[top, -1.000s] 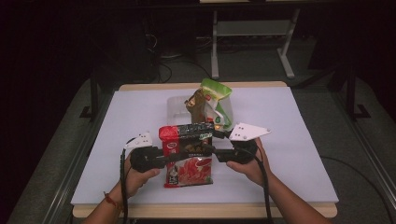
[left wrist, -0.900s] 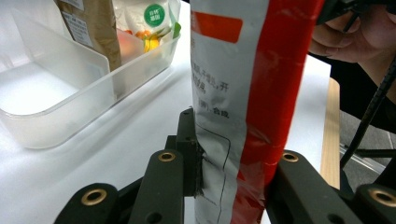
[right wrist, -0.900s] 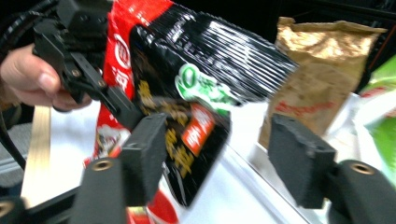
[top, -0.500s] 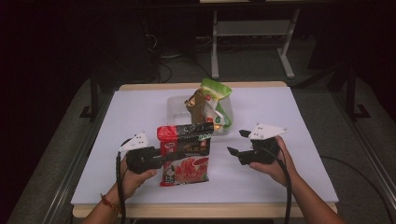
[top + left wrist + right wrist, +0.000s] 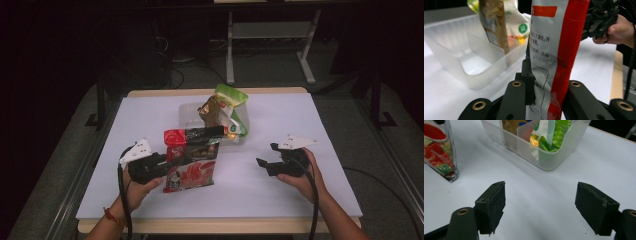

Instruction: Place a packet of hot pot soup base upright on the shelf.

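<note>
A red and black snack bag (image 5: 192, 159) stands upright over the table's front left, its left edge pinched in my left gripper (image 5: 167, 166), which is shut on it. In the left gripper view the bag (image 5: 554, 50) rises between the two black jaws. My right gripper (image 5: 262, 165) hovers to the bag's right, well apart from it. Its jaws have just been opening, and in the right gripper view they (image 5: 540, 207) stand wide with only bare table between them.
A clear plastic bin (image 5: 186, 116) sits at mid-table behind the bag and holds a green packet (image 5: 231, 97) and a brown packet (image 5: 210, 111). The white tabletop (image 5: 300, 120) has a wooden edge; dark floor and a desk frame lie beyond it.
The right gripper let go of the bag's right side, opened, and moved right and down toward the table. The left gripper kept its hold, and the bag shifted slightly left.
</note>
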A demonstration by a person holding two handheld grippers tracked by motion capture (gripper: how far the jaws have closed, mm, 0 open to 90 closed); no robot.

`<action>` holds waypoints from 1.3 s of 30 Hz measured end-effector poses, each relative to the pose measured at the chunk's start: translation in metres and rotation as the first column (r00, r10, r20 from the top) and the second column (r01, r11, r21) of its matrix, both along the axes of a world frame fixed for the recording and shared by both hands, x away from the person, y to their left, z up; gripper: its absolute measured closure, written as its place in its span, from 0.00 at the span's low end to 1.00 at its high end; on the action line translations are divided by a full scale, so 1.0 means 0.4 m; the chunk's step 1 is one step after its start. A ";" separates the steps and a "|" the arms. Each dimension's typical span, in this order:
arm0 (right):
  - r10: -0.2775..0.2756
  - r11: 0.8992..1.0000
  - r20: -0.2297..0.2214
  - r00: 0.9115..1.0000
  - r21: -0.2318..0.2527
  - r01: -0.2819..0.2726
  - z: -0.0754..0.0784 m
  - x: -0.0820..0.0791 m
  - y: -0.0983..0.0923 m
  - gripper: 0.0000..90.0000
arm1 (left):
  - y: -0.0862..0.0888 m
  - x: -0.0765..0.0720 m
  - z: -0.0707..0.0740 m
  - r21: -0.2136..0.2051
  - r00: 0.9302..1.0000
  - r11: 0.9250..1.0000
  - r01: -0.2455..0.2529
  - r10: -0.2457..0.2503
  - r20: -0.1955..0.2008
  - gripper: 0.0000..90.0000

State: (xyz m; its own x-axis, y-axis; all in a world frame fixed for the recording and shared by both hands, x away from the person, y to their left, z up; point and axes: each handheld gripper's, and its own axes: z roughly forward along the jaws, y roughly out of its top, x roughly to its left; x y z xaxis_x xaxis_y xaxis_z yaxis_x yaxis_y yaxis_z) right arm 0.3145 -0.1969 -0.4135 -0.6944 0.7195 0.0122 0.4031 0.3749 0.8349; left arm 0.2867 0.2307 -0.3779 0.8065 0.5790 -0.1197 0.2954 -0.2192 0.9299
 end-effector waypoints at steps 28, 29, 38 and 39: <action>-0.037 0.999 -0.028 0.999 0.021 0.037 -0.015 -0.006 -0.031 0.26 | 0.084 0.051 0.140 -0.151 0.942 0.953 -0.264 0.288 0.170 0.86; -0.037 0.999 -0.027 0.999 0.020 0.038 -0.015 -0.005 -0.031 0.26 | 0.082 0.058 0.139 -0.152 0.940 0.950 -0.274 0.298 0.167 0.86; -0.035 0.999 -0.039 0.999 0.024 0.036 -0.020 -0.004 -0.030 0.26 | 0.049 0.133 0.127 -0.179 0.911 0.909 -0.377 0.399 0.102 0.86; -0.034 0.999 -0.039 0.999 0.024 0.035 -0.021 -0.004 -0.030 0.26 | 0.041 0.141 0.128 -0.179 0.906 0.904 -0.388 0.410 0.103 0.86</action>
